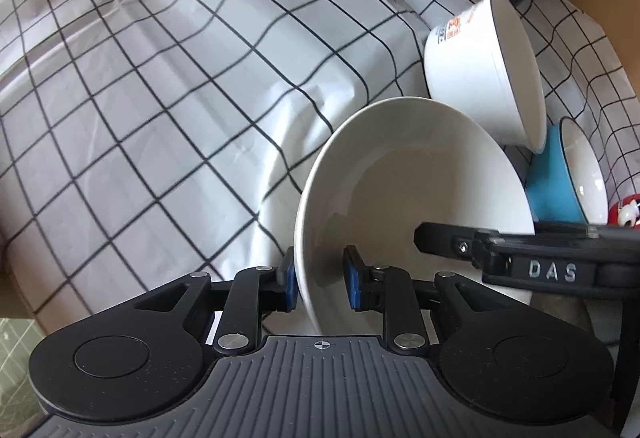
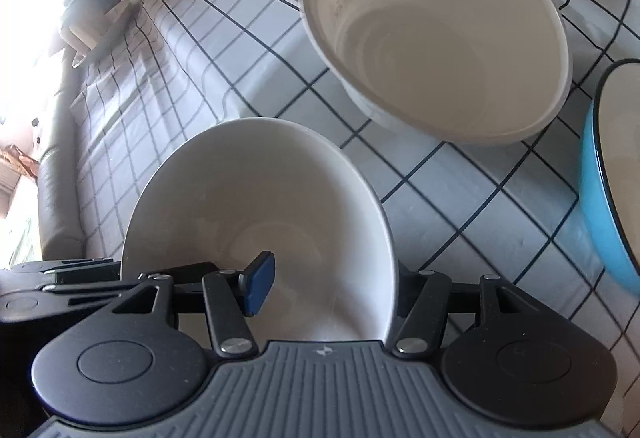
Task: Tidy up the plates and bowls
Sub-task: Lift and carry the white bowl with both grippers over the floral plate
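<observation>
White bowl (image 1: 408, 197): rim straddled by left hand-held gripper (image 1: 320, 278), pads not visibly pressed; wall also straddled by right hand-held gripper (image 2: 328, 282), far pad hidden, grip apparently uncertain. Paper bowl (image 2: 436, 33) and blue bowl (image 2: 608, 173) set nearby on checked tabletop (image 1: 160, 97).

- Left wrist view: looks steeply down along its fingers, close over the checked tablecloth (image 1: 160, 97).
- Right wrist view: equally steep and close.
- Both share the white bowl (image 1: 400, 205) (image 2: 260, 222) and two farther bowls.
</observation>
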### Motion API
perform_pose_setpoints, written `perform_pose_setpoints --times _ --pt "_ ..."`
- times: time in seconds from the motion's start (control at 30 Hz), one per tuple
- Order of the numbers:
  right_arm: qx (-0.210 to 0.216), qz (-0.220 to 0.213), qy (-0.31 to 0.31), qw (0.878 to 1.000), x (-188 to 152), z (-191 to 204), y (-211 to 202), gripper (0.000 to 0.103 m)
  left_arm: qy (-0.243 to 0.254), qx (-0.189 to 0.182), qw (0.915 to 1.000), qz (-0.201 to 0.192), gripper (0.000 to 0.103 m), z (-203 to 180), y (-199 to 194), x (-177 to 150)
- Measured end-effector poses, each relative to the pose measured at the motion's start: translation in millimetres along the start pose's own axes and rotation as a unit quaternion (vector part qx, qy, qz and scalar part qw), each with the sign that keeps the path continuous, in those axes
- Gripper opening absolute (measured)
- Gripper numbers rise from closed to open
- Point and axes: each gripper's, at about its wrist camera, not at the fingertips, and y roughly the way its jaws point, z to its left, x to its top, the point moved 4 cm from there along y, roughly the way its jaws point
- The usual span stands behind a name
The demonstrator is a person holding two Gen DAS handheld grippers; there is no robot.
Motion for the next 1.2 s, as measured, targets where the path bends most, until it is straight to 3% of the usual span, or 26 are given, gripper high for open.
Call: perform_pose_setpoints --times 0.43,0.63,0.8,0.97,1.07,1.2 --pt "0.014 -0.061 -0.013 0.998 -7.5 65.2 -69.3 0.059 0.074 0.001 0.9971 0.016 0.027 3.7 -88.5 16.6" --pt "0.006 -0.103 0.028 0.994 -22.6 63.5 -111.1 0.059 0.133 -0.029 0.9897 0.043 0.027 -21.2 -107.7 14.1" --pt "-0.031 -0.138 0.068 0.988 -48.0 48.5 -151.9 0.059 0.212 -0.064 0.9733 0.058 0.026 -60.6 -118.0 7.4" --pt "-0.071 -0.164 0.131 0.975 -86.1 20.9 -187.4 0.059 0.289 -0.102 0.9485 0.081 0.026 -109.4 -114.5 -12.3" --pt "-0.098 -0.171 0.170 0.966 -109.5 3.2 -199.2 0.059 0.323 -0.121 0.9330 0.104 0.026 -135.8 -100.6 -27.6" --pt "-0.120 -0.164 0.227 0.952 -137.4 -26.5 -198.3 0.059 0.344 -0.134 0.9190 0.139 0.028 -159.1 -71.0 -48.2"
